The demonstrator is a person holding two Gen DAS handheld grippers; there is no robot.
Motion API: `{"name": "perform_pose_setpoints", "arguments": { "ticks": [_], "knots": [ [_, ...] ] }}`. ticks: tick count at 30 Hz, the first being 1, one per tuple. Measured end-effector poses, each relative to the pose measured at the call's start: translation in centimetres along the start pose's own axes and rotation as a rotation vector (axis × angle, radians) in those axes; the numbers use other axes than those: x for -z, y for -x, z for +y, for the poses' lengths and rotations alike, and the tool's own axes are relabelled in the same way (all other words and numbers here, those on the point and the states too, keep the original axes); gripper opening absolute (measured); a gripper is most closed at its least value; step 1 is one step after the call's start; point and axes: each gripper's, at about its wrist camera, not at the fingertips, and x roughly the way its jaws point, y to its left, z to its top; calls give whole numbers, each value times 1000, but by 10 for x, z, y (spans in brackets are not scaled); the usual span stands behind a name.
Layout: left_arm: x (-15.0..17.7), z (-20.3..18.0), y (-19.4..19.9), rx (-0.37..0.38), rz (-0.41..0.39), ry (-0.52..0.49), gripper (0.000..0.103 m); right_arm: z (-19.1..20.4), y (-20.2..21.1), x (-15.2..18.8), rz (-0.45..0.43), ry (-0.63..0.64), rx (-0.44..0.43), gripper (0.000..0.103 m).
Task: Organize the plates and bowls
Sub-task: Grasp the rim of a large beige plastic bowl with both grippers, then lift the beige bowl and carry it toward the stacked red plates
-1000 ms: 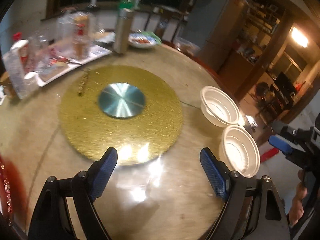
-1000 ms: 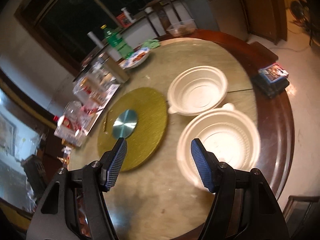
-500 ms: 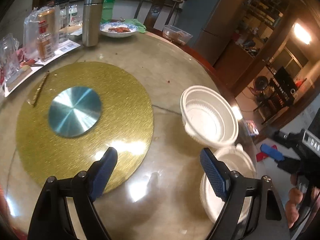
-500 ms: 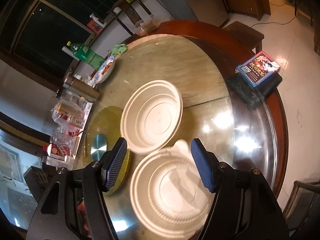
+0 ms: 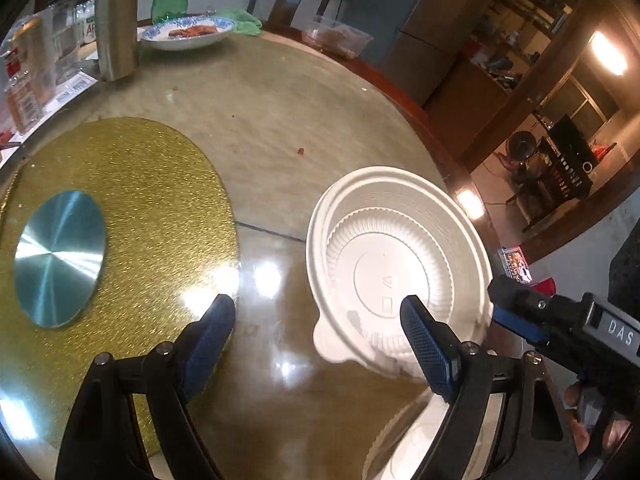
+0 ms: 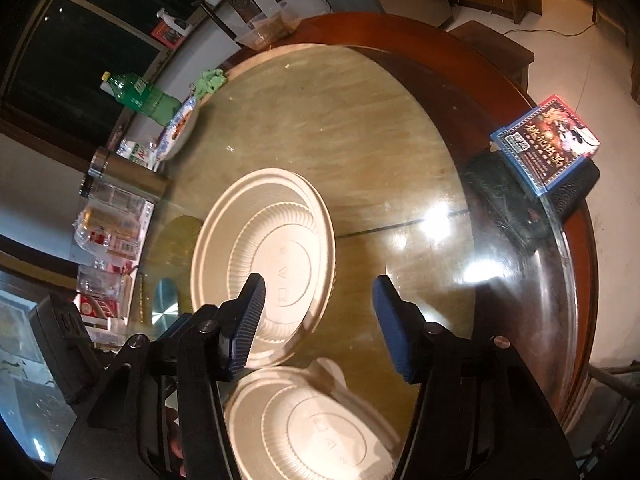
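Two white ribbed plastic bowls stand side by side on the glass-topped round table. In the left wrist view the far bowl (image 5: 396, 264) sits at right of centre, and the near bowl (image 5: 408, 440) shows at the bottom edge. My left gripper (image 5: 316, 340) is open wide; its right finger overlaps the far bowl's near rim. The right gripper's fingers (image 5: 516, 322) reach in beside that bowl. In the right wrist view my right gripper (image 6: 320, 320) is closing. Its left finger is over the far bowl (image 6: 264, 256), whose right rim lies between the jaws with a gap. The near bowl (image 6: 312, 420) lies under it.
A gold turntable (image 5: 140, 200) with a metal disc (image 5: 60, 256) lies left of the bowls. At the back stand a steel flask (image 5: 116, 20), a plate of food (image 5: 188, 32) and a plastic container (image 5: 340, 36). A card box (image 6: 548, 140) sits at the table's wooden rim (image 6: 576, 300).
Both grippers have come down and closer to the two bowls, which now fill more of each view. The right gripper's jaws have narrowed and now straddle the far bowl's rim.
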Motion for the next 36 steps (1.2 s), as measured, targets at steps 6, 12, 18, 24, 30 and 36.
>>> {"name": "perform_pose_setpoints", "arguments": {
  "ticks": [6,12,18,24,30,36],
  "knots": [
    [-7,6,-6,-13,-10,33,83,4,-15,-5,27,25,61,40],
    [-10,-4,-13,-26,-19,2,75,3,-24,-6,35,25,127,27],
    [-9,-11,-28,-49,32,-39,40,6,-25,-5,30,37,145,13],
    [-5,-18,-28,-59,33,-95,20,13,-24,0,18,58,136,12],
    [-5,-10,-23,-76,29,-93,20,24,-23,7,8,91,128,11],
    [-4,-1,4,-100,-23,-98,20,48,-14,15,-9,133,107,11]
  ]
}}
